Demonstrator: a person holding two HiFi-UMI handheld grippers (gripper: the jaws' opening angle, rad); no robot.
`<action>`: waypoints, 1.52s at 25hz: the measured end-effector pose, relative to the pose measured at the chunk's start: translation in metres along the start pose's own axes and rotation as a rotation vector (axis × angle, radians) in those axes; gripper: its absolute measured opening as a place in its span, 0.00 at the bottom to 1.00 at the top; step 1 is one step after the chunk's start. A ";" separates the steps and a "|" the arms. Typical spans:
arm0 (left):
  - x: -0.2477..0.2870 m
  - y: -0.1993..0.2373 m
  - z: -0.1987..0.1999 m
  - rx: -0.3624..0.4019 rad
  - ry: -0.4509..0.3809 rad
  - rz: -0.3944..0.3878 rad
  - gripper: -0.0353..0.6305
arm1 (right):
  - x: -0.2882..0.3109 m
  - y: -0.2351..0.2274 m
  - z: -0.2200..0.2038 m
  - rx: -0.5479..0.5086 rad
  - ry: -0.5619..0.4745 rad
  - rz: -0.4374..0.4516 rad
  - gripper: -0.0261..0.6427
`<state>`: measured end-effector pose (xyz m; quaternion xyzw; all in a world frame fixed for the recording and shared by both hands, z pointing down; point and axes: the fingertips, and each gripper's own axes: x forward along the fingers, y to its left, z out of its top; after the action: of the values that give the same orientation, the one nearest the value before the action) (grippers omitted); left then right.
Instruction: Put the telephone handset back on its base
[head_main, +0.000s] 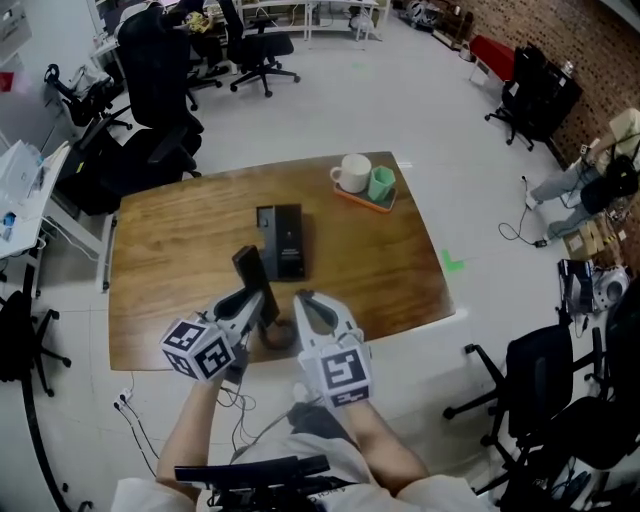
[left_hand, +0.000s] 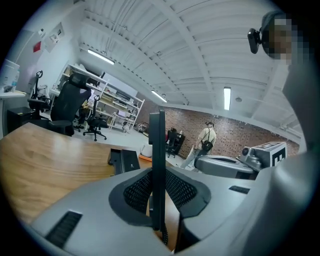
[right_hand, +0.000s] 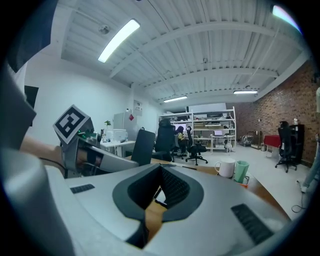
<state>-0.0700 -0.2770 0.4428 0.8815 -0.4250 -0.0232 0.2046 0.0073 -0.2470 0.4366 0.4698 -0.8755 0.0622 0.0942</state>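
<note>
One gap matters: we clamp the handset (head_main: 250, 272) upright in the left gripper (head_main: 258, 303), the base (head_main: 281, 241) just above-right in frame, the right gripper (head_main: 306, 308) closed and empty.

The right hand-held gripper (right_hand: 161, 168) has its jaws drawn together at the tips with nothing between them, and the wooden worktop (right_hand: 155, 212) shows through the slot beneath. At left, the left hand-held gripper (right_hand: 127, 159) reaches in, with the dark telephone handset (right_hand: 142, 144) upright at its far end. A white mug (right_hand: 226, 168) and a green cup (right_hand: 242, 171) stand side by side at the worktop's far right.
</note>
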 end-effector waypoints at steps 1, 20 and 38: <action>0.004 0.004 -0.002 -0.004 0.011 -0.005 0.16 | 0.003 -0.002 -0.001 0.001 0.003 0.004 0.05; 0.083 0.087 -0.024 -0.165 0.121 -0.190 0.16 | 0.057 -0.023 -0.014 0.010 0.061 0.052 0.05; 0.124 0.140 -0.043 -0.372 0.277 -0.389 0.16 | 0.083 -0.040 -0.036 0.028 0.135 0.065 0.05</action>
<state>-0.0852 -0.4340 0.5516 0.8885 -0.2048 -0.0192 0.4102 -0.0004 -0.3297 0.4910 0.4372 -0.8809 0.1089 0.1446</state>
